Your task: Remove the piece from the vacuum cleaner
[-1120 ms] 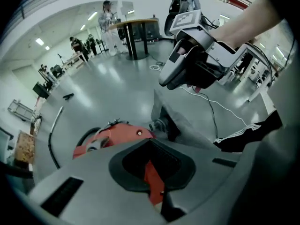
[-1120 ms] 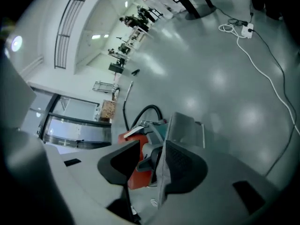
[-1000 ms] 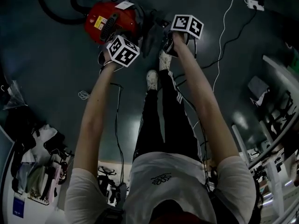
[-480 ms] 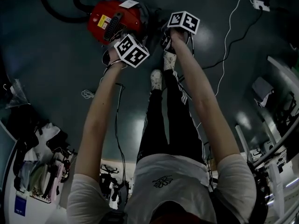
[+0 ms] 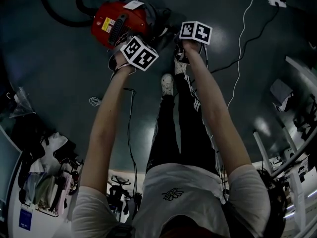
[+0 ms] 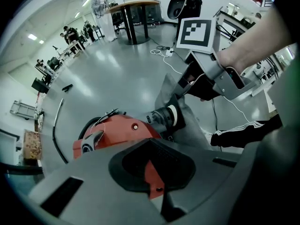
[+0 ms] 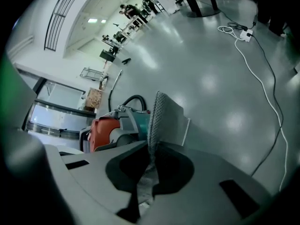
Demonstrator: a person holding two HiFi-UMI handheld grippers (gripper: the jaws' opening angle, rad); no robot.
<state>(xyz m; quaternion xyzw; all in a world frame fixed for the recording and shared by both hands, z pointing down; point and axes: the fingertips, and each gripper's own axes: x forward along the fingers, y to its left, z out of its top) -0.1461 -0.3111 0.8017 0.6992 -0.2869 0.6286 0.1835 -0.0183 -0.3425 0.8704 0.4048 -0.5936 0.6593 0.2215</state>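
Item: piece (image 7: 164, 118), a grey bag panel with a mesh edge.
Place: it stands up out of my right fingers (image 7: 195, 191), long axis running away from them. Its far end seems to meet the vacuum (image 7: 110, 130), which lies just left.
Right fingers: just closing, now pinched on the piece's near edge.
Left fingers (image 6: 97, 191): clamped on the vacuum's red shell, on the floor (image 7: 211, 78).
Nearer hand: right.
Pull, as I judge it: rightward and near, away from the vacuum.
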